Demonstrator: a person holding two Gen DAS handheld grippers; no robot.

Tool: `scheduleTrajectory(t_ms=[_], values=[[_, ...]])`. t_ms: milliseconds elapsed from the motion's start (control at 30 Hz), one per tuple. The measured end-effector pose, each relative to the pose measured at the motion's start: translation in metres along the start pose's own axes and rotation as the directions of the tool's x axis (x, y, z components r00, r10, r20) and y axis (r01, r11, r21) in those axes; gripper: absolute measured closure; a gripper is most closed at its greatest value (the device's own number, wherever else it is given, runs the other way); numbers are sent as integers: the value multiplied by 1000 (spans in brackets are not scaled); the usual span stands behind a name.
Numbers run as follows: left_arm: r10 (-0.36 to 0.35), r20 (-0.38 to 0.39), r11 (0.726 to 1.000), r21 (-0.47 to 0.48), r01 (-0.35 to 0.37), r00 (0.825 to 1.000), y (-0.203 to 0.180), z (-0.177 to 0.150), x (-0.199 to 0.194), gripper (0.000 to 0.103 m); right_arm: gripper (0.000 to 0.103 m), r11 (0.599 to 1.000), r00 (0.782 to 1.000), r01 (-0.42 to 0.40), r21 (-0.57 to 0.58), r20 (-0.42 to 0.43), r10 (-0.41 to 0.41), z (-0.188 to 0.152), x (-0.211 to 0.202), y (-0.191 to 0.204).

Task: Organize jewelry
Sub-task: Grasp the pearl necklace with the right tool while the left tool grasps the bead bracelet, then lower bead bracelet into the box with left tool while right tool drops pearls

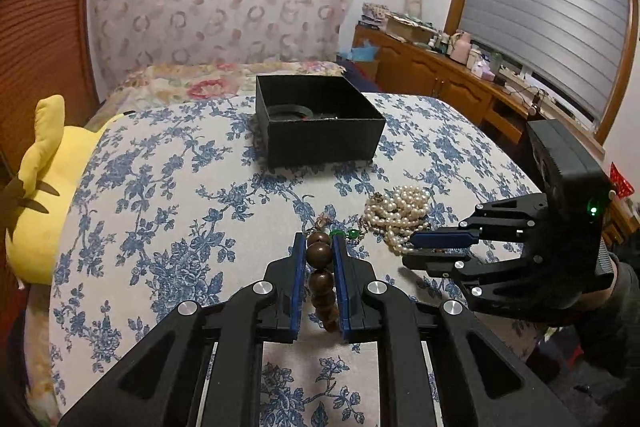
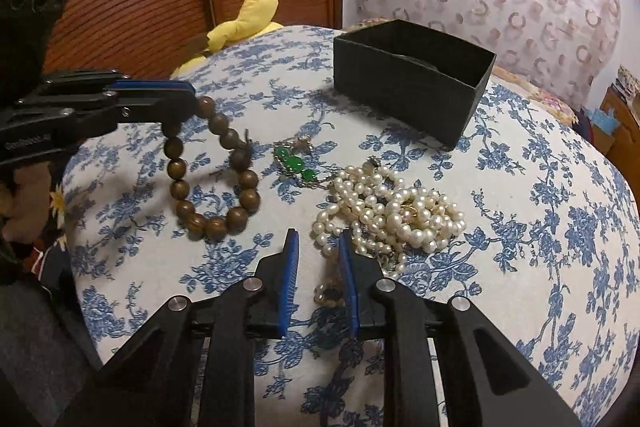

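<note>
Clamped in the left gripper (image 1: 316, 247), the wooden bead bracelet (image 2: 212, 167) hangs, black box (image 1: 320, 119) straight ahead, while the right gripper (image 2: 318, 243) stands parted at the pearls' (image 2: 392, 211) near edge.

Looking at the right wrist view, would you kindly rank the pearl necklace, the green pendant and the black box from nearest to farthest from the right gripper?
1. Pearl necklace: piled at the right gripper's fingertips, slightly right.
2. Green pendant: farther back, near the middle of the bedspread.
3. Black box: farthest, open, toward the back right.
</note>
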State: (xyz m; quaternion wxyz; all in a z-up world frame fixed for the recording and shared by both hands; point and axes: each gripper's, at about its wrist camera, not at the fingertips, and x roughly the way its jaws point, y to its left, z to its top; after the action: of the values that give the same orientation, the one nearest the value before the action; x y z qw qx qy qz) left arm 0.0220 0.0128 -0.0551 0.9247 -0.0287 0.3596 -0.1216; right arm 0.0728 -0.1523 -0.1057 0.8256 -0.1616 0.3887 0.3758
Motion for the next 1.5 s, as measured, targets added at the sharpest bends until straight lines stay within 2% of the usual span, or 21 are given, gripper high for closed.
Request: scheduleTrajectory(t_ms=[133, 233, 367, 567, 933, 1500], values=[[2, 8, 1000, -3, -2, 1000, 1, 1, -3, 91, 84, 1000, 1000, 16, -21, -16, -17, 2, 3, -1], [4, 14, 1000, -6, -4, 1000, 2, 4, -4, 91, 97, 999, 1000, 11, -48, -23, -12, 2, 3, 5], [7, 25, 1000, -5, -7, 1000, 1, 8, -7, 91, 98, 999, 1000, -1, -32, 5, 1, 0, -4, 4], [7, 60, 1000, -3, -7, 998, 1, 19, -15, 91, 98, 1000, 995, 11, -2, 104, -11, 12, -39, -1], [-3, 112, 1000, 15, 2, 994, -7, 41, -23, 91, 98, 999, 965, 54, -1, 256, -52, 45, -95, -11], [5, 179, 1000, 19, -8, 984, -6, 81, -27, 91, 98, 993, 919, 114, 14, 379, -111, 87, -140, -30]])
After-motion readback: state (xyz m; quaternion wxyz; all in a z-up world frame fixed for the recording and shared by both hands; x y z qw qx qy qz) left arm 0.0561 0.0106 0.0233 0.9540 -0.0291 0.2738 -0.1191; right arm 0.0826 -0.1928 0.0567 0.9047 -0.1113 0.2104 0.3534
